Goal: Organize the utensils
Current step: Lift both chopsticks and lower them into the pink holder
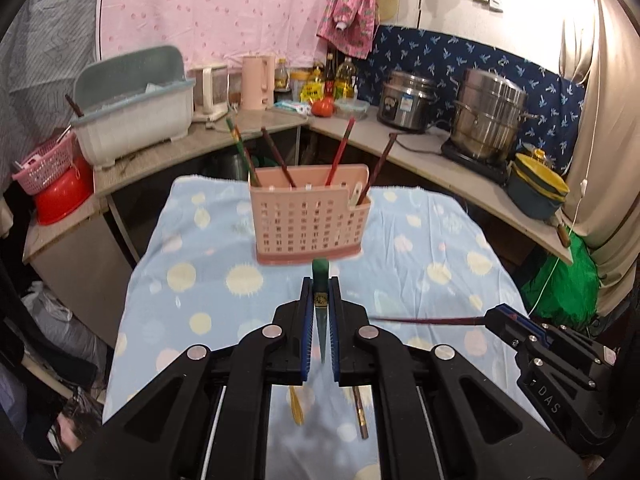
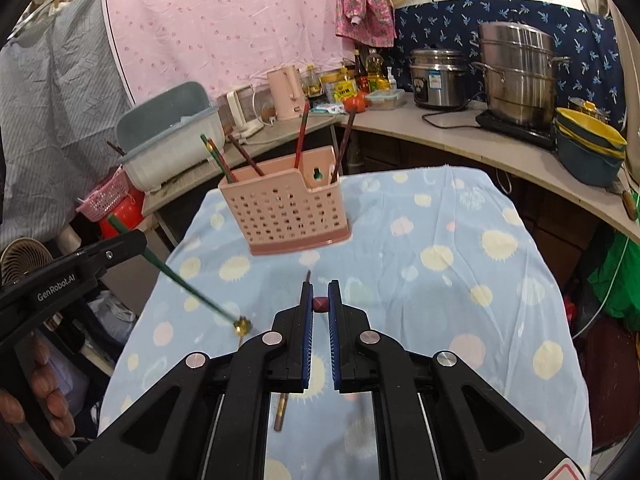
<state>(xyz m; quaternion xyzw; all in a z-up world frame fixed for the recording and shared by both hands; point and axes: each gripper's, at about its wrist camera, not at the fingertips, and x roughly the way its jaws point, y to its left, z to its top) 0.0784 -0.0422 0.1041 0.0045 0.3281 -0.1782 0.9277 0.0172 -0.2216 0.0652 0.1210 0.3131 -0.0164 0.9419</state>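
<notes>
A pink perforated utensil holder [image 1: 308,216] [image 2: 284,216] stands on the far half of the blue dotted cloth [image 1: 420,264], with several chopsticks leaning in it. My left gripper [image 1: 321,284] is shut on a green chopstick [image 1: 320,270] and hangs in the air in front of the holder. In the right wrist view the left gripper [image 2: 136,240] shows that green chopstick [image 2: 180,280] slanting down to a gold end. My right gripper [image 2: 320,286] is shut on a dark red chopstick [image 2: 320,304], which shows end-on. From the left wrist view the right gripper [image 1: 496,314] holds this red chopstick [image 1: 424,321] level.
Loose chopsticks [image 1: 360,412] [image 2: 280,412] lie on the cloth under the grippers. An L-shaped counter [image 1: 460,168] behind holds a dish drainer [image 1: 136,120], a pink kettle [image 1: 258,80], bottles, a rice cooker [image 1: 404,100], a steamer pot [image 1: 490,120] and stacked bowls [image 1: 538,188]. A person's hand [image 2: 44,384] shows at lower left.
</notes>
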